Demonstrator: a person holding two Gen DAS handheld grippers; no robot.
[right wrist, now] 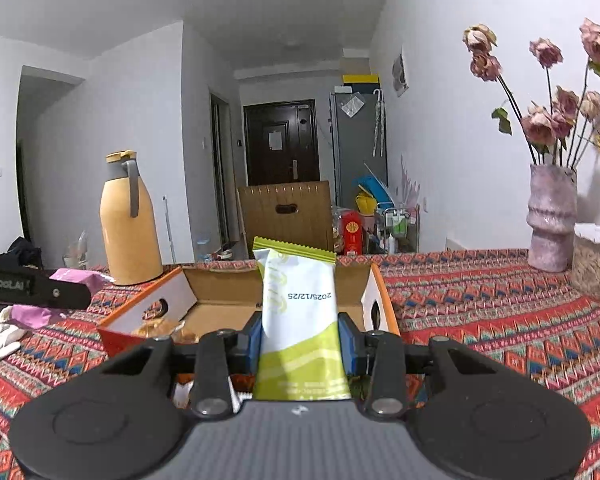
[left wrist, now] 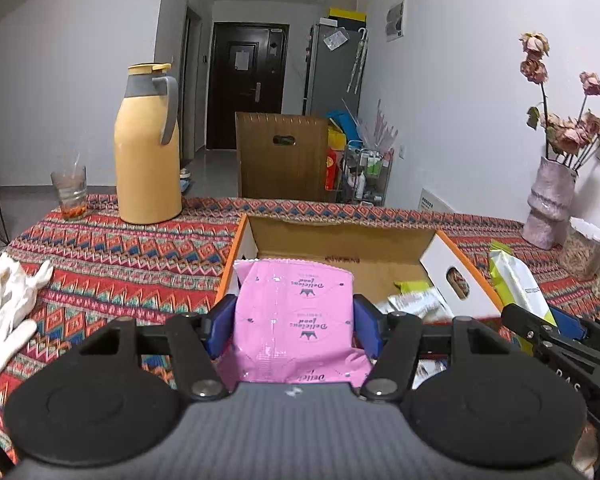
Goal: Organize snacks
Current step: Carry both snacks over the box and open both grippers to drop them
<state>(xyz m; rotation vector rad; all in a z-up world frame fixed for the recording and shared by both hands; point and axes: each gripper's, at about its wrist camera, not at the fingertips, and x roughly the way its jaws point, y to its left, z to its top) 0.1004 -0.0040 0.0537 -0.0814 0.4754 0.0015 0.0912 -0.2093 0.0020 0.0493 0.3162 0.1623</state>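
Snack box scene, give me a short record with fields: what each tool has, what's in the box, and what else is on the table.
left tool: shut on a pink packet
right tool: shut on a green and white packet
box: open cardboard, orange edges, a few snacks inside
box position: ahead of both tools, on the patterned tablecloth
also on table: yellow jug, glass, white gloves, vase of dried flowers

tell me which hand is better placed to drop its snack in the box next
Left, marginally. Its pink packet already overhangs the open cardboard box; the right gripper, holding the green packet, sits just short of the box's near edge.
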